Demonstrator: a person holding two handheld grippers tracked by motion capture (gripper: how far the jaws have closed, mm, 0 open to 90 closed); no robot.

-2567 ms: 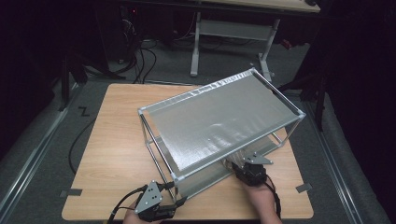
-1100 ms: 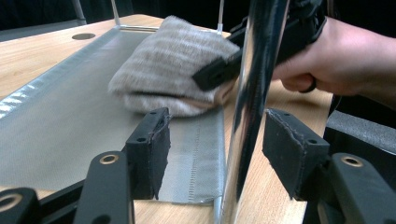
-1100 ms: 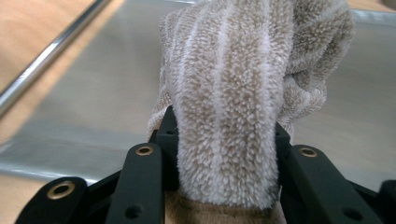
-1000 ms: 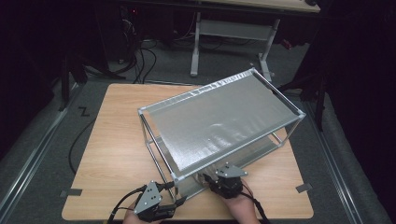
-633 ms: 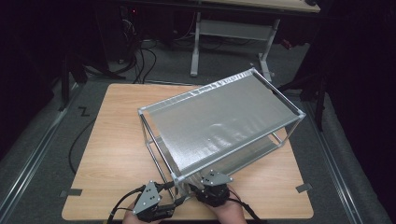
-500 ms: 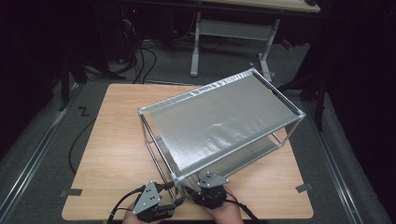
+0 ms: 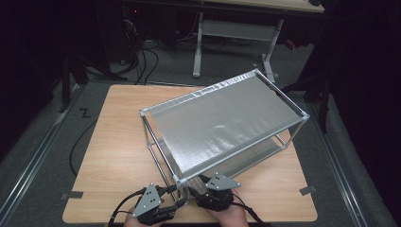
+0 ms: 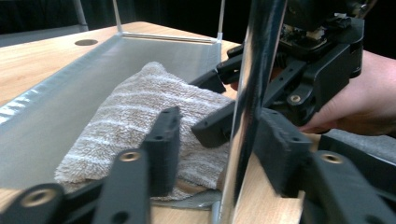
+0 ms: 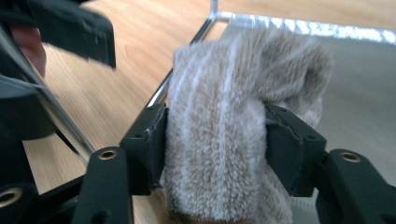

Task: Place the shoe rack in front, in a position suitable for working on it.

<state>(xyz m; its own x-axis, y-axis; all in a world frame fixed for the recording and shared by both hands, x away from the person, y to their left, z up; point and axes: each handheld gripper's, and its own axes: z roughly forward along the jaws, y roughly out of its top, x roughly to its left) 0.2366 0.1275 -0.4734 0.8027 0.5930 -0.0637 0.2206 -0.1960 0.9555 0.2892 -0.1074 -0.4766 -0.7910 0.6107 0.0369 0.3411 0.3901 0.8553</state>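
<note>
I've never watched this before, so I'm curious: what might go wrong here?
The towel sits between the right tool's jaws, which have just been opening, so it could slip out. The rack's upright post stands between the left tool's closing jaws, which might clamp it instead. Both tools crowd one corner and may collide.

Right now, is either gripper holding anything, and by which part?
The right gripper, its jaws just opening, brackets the folded towel across its bunched middle. The left gripper straddles the rack's corner post, gripping nothing.

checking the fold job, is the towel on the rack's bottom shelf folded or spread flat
Folded: in the left gripper view the towel lies as a thick doubled bundle on the lower shelf, not spread across it.
</note>
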